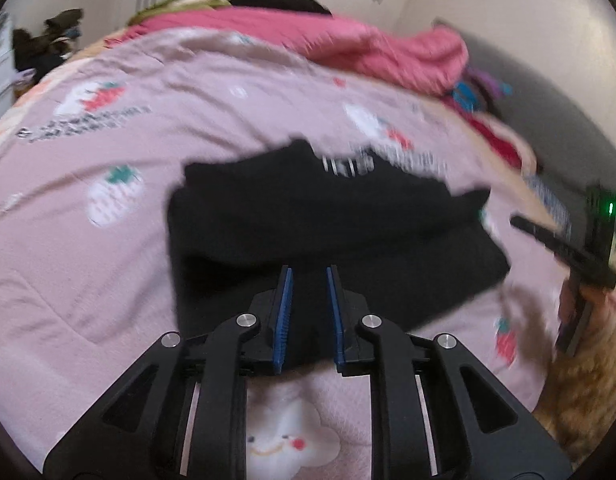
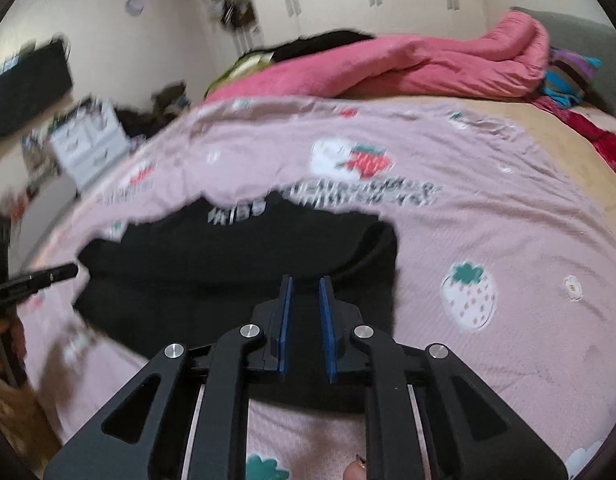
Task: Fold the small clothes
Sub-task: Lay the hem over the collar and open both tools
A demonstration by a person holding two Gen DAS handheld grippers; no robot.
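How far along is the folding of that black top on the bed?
Done: the black garment lies on the pink strawberry sheet doubled over itself, so at least one fold looks made. In hand: nothing; the left gripper and right gripper hover over its near edge with jaws apart and no cloth between them. Left: probably another fold or tidying; blur hides the edges.

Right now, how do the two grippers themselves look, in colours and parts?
Both look alike. The left gripper and right gripper have matte black angular linkage arms with cut-out slots, round silver pivot bolts, and two narrow fingers lined with blue ribbed pads. In the left wrist view, the right gripper's body shows a small green light.
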